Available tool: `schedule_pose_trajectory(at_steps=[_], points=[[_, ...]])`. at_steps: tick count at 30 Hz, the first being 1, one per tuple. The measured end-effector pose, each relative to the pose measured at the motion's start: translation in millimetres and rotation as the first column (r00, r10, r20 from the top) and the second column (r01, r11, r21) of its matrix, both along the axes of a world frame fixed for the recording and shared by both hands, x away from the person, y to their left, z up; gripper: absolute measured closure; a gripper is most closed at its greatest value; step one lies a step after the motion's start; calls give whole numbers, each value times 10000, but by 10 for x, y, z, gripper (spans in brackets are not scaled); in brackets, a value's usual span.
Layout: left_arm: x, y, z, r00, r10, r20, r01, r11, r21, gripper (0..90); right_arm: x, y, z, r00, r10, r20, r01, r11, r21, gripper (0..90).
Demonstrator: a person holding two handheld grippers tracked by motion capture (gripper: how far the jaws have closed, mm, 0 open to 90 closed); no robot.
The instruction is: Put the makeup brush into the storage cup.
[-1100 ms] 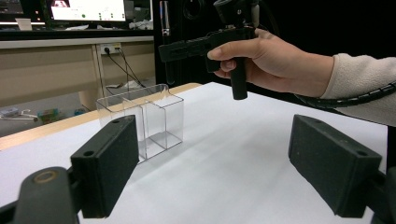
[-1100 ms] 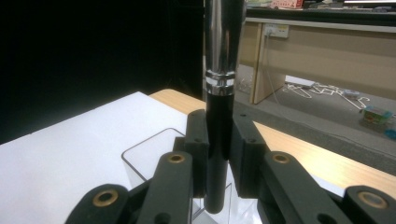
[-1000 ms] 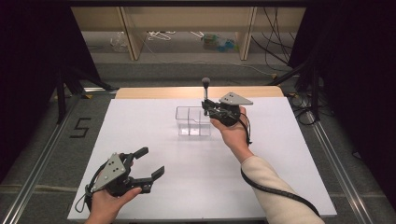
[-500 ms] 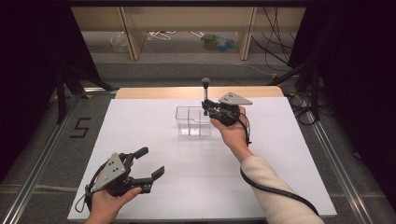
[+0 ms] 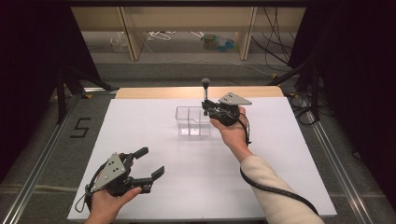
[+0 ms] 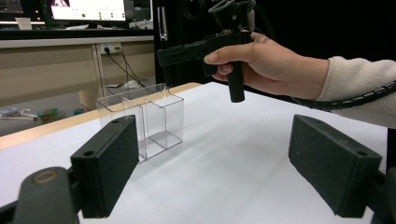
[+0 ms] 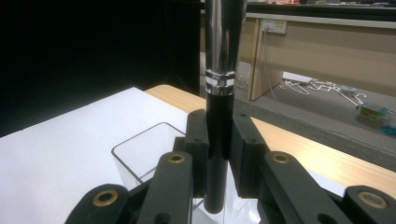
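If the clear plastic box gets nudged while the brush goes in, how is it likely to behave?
The clear box looks thin-walled and empty, so it is probably light and may slide on the smooth white table. Its base seems wide for its height, so it likely skids rather than tips. The brush in the right tongs looks stiff and glossy, so it might slip.

Right gripper (image 7: 218,154) clamps an upright brush handle (image 7: 219,116) above a clear box (image 7: 140,154).
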State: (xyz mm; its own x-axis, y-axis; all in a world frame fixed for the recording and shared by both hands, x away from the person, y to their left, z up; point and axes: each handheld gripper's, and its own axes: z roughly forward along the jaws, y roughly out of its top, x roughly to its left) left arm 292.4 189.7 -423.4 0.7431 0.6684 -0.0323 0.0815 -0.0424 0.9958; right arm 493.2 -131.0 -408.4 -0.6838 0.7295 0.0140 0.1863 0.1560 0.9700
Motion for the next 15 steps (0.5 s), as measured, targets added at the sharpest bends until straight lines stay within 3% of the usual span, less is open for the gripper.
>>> schedule_pose_trajectory(at_steps=[10,13,15], points=[[1,2,1,10000,-6,18,6,10000,14,161,7,-1,-27,10000,-18,-78,17,10000,-51,793],[0,2,1,10000,-6,16,6,10000,17,161,2,0,-33,9996,-15,-282,15,10000,-7,794],[-2,0,0,10000,-2,-4,2,10000,-3,161,12,-10,-32,9999,-39,-126,38,10000,-83,793]])
